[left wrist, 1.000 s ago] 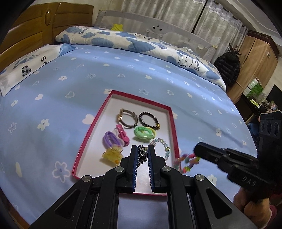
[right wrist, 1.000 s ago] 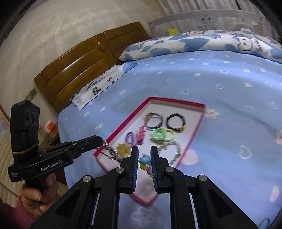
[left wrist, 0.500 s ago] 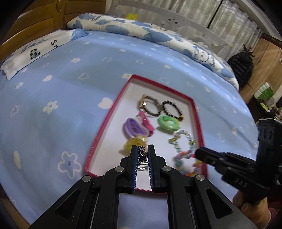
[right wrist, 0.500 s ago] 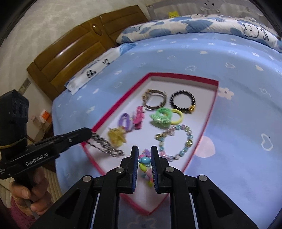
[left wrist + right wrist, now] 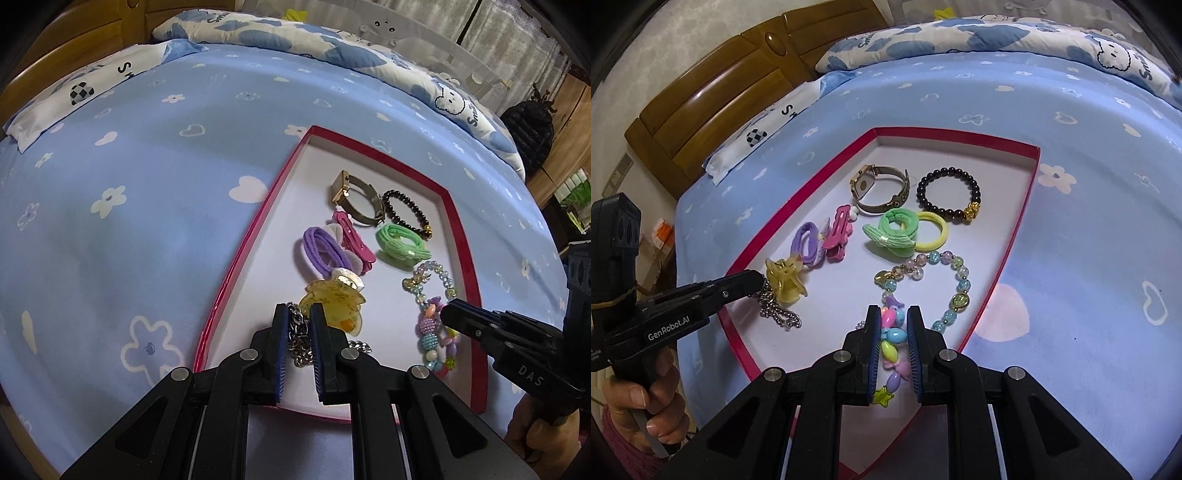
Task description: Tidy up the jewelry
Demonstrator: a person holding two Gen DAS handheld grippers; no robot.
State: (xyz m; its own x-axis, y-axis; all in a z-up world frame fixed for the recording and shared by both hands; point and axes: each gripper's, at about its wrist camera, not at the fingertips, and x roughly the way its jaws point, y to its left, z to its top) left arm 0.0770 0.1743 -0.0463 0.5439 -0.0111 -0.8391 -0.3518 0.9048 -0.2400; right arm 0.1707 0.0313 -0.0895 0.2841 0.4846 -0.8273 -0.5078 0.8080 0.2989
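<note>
Bed with blue flower-print sheet (image 5: 147, 229) carries a shallow red-rimmed white cardboard tray (image 5: 236, 258) holding watch, bracelets, hair ties and clips. Left claw (image 5: 299, 325) is clamped on a silver metal chain (image 5: 297, 332), which trails onto the tray floor just beside a yellow translucent hair claw clip (image 5: 332, 299). Right claw (image 5: 894, 325) is pinched on a multicoloured plastic bead bracelet (image 5: 892, 339) at the tray's near corner, probably touching the floor.
</note>
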